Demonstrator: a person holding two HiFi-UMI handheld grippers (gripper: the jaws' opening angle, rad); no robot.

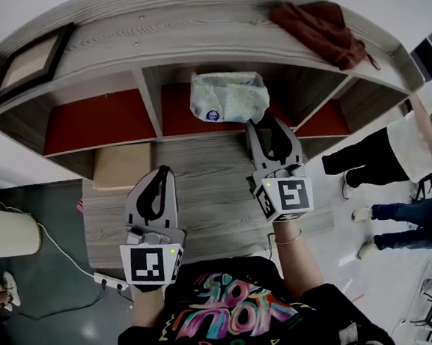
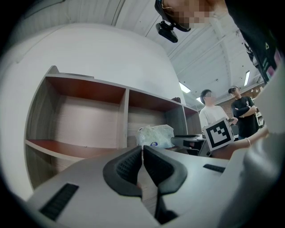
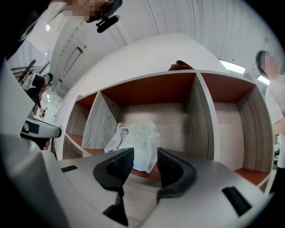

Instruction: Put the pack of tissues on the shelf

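Tissue pack (image 1: pixel 228 97) at shelf (image 1: pixel 115 53) front edge, R gripper (image 1: pixel 266 126) jaws apart nearby
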